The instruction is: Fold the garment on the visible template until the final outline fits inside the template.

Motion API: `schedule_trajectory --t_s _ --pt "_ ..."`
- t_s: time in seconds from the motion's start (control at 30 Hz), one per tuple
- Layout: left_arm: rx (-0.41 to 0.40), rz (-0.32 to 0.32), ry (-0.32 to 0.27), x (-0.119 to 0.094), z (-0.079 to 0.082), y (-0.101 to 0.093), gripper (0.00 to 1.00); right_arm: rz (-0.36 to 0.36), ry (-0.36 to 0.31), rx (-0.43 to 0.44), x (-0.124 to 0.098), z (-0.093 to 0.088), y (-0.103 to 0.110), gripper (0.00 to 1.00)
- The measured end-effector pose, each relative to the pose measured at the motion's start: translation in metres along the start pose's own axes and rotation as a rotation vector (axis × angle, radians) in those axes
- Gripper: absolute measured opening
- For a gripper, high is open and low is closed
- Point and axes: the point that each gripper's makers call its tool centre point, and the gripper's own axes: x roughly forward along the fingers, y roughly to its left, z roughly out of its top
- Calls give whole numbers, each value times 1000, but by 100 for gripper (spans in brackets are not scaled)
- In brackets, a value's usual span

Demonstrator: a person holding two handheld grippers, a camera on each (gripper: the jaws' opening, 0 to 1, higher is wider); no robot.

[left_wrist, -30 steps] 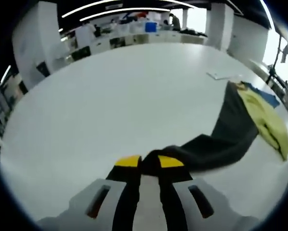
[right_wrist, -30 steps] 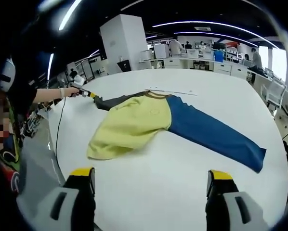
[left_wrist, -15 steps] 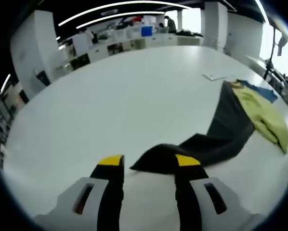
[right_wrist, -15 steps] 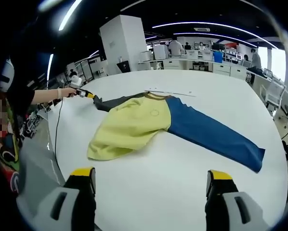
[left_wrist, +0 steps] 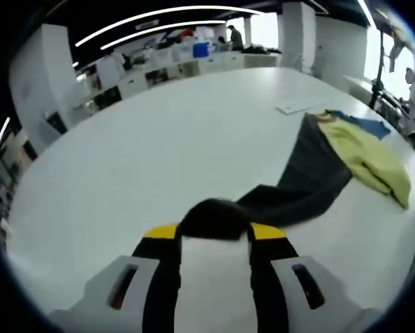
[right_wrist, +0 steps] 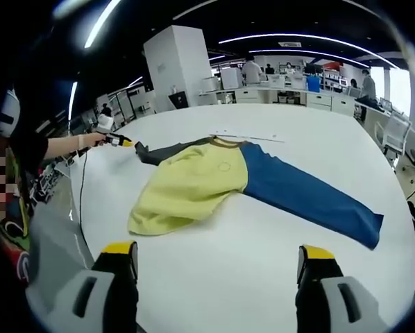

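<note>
**Operator A:** Report left gripper status.

**Operator B:** I am looking along the left gripper (left_wrist: 214, 232). Its two yellow-tipped jaws are standing apart, and the cuff of the dark sleeve (left_wrist: 301, 177) is lying between the tips; I cannot tell whether it is touching them. From the right gripper view I am seeing this same gripper at the far left, held by a hand (right_wrist: 89, 139), at the sleeve end.

**Operator A:** Report right gripper status.

**Operator B:** The right gripper (right_wrist: 218, 257) is hovering over bare white worktop (right_wrist: 263, 270). Its jaws are spread wide and are holding nothing.

**Operator A:** Locate the garment.

**Operator B:** The garment (right_wrist: 214, 184) is lying flat on the worktop, well ahead of the right gripper. I am reading a yellow body, a blue sleeve (right_wrist: 311, 198) stretching toward the right, and the dark sleeve running left toward the other gripper. The yellow hem is lying rumpled on the near side.

**Operator A:** Anything else on the worktop?

**Operator B:** A thin white sheet (left_wrist: 301, 106) is lying just beyond the collar. I cannot tell what it is.
</note>
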Motion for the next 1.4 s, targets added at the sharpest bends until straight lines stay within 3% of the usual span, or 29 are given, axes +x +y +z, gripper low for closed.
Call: schedule_trajectory --t_s 0.37,0.6,0.83,1.4 --pt "7 -33 14 2 -13 -14 32 1 2 -1 1 1 2 96" --pt "23 -40 15 7 -11 -18 31 -2 7 6 0 -2 1 96" --pt "70 -33 19 14 -12 -21 24 -1 10 20 1 -4 -1 95" --pt "81 -54 59 37 -21 -24 14 -8 25 24 -3 -8 -7 95"
